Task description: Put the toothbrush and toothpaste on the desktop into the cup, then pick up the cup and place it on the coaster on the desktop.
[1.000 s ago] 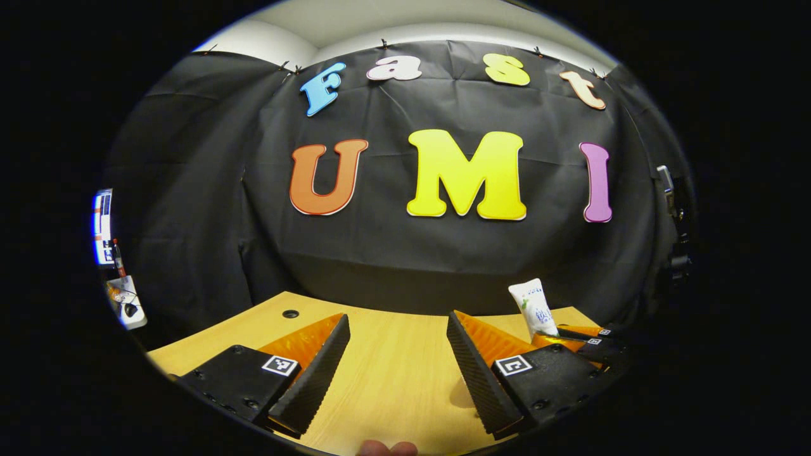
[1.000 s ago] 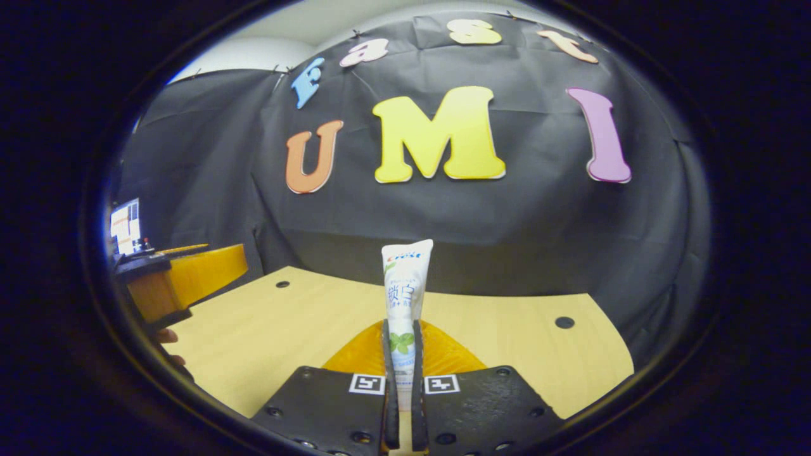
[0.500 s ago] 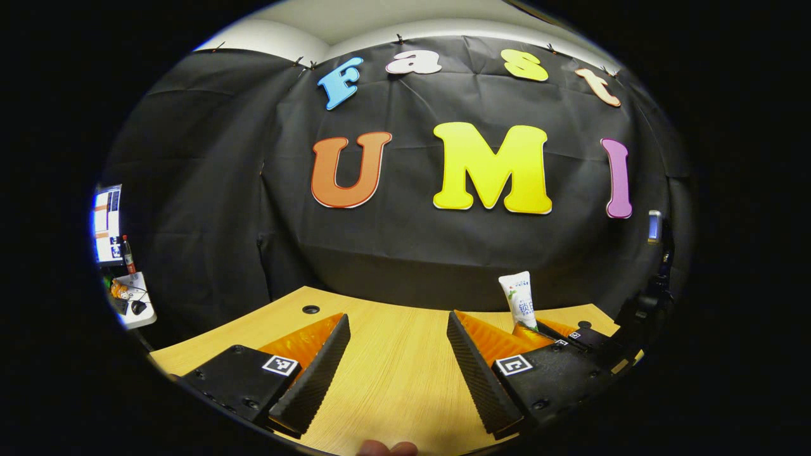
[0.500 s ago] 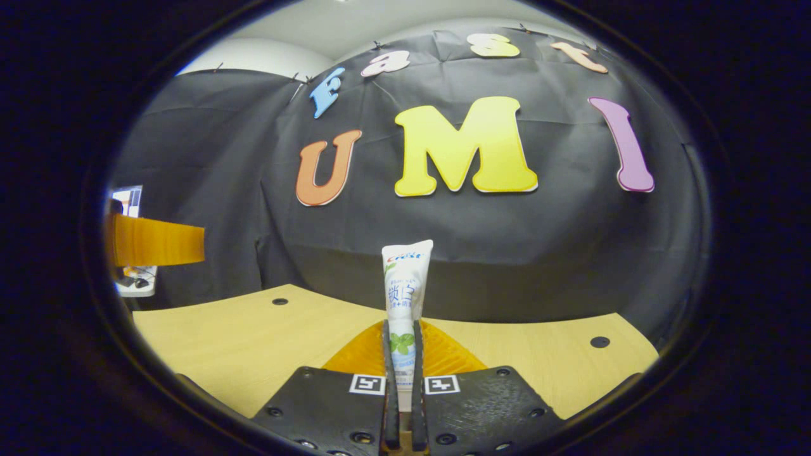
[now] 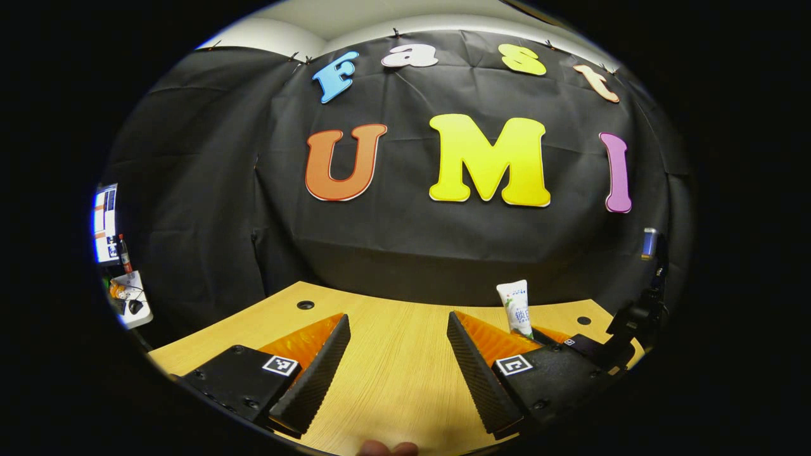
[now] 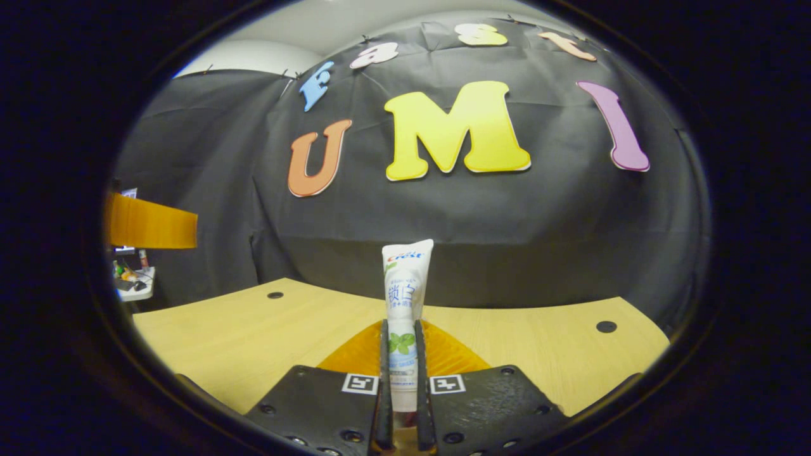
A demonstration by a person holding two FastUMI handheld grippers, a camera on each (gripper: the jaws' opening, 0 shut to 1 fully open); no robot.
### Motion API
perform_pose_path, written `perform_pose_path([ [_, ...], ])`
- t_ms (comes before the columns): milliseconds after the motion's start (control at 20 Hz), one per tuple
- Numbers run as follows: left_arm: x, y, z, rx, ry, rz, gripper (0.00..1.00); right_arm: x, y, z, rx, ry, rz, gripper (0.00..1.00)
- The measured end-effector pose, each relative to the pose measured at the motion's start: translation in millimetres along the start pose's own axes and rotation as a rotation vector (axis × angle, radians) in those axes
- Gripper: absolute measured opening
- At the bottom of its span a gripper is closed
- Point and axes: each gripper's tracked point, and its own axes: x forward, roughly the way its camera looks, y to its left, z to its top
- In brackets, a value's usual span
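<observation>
A: Right gripper (image 6: 400, 392) status?

B: Clamped on the white toothpaste tube with a green leaf print (image 6: 404, 297). Both fingers press its lower part, one on each side. The tube stands upright between them, flat crimped end up, well above the light wooden desktop (image 6: 253, 329).

A: Cap end?

B: Hidden down between the fingers. Can't tell more.

A: Left gripper (image 5: 396, 354)?

B: Jaws spread wide, nothing between them. Bare desktop (image 5: 393, 373) shows in the gap. It hovers above the wood, not touching.

A: Do the two see each other?

B: Yes. In the left gripper view the right gripper (image 5: 573, 342) sits at lower right, partly behind the left gripper's own finger, with the toothpaste tube (image 5: 516, 307) sticking up out of it. In the right gripper view a ribbed orange piece (image 6: 151, 223) pokes in from the far left edge, up against the black cloth wall (image 6: 507, 215); looks like part of the left gripper, can't confirm.

A: Anything else on the desk?

B: Round dark holes in the desktop: one far left (image 6: 275, 295) and one far right (image 6: 606, 327) in the right gripper view. A fingertip (image 5: 388, 448) of the person shows at the bottom edge of the left gripper view. Off the desk at far left, a small white table with clutter (image 5: 127, 296).
</observation>
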Motion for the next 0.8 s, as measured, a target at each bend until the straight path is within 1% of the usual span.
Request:
perform_pose_path([
  [50,1,-2,1,0.005,0.000,-0.003,0.97,-2,0,-3,0.002,0.007,0.000,0.20],
  [100,2,-2,0,0.010,0.001,-0.006,0.97,-5,1,-4,0.002,0.008,0.003,0.18],
  [150,3,-2,-1,0.012,0.001,-0.009,0.97,-7,3,-2,0.001,0.001,0.006,0.21],
  [200,3,-5,1,0.011,0.001,-0.014,0.97,-11,4,-4,-0.002,0.000,0.007,0.21],
  [250,4,-6,2,0.010,0.001,-0.017,0.97,-10,4,-5,-0.012,-0.001,0.004,0.24],
  [300,3,-8,0,0.009,0.004,-0.021,0.97,-13,5,-3,-0.018,-0.001,0.003,0.21],
  [400,2,-10,-1,0.004,0.005,-0.030,0.97,-21,4,8,0.000,-0.015,0.003,0.21],
  [500,2,-16,2,-0.003,0.006,-0.040,0.97,-31,-3,19,0.010,-0.024,-0.015,0.49],
  [550,2,-19,2,-0.006,0.007,-0.045,0.97,-35,-6,23,0.015,-0.024,-0.021,0.60],
  [650,0,-26,5,-0.018,0.008,-0.061,0.97,-50,-16,34,0.027,-0.023,-0.050,0.73],
  [700,-1,-30,8,-0.021,0.005,-0.068,0.97,-54,-23,39,0.032,-0.022,-0.073,0.75],
  [750,-2,-33,11,-0.022,0.003,-0.073,0.97,-62,-31,46,0.032,-0.022,-0.097,0.81],
  [800,-3,-36,14,-0.026,0.003,-0.079,0.97,-70,-38,52,0.029,-0.021,-0.123,0.83],
])
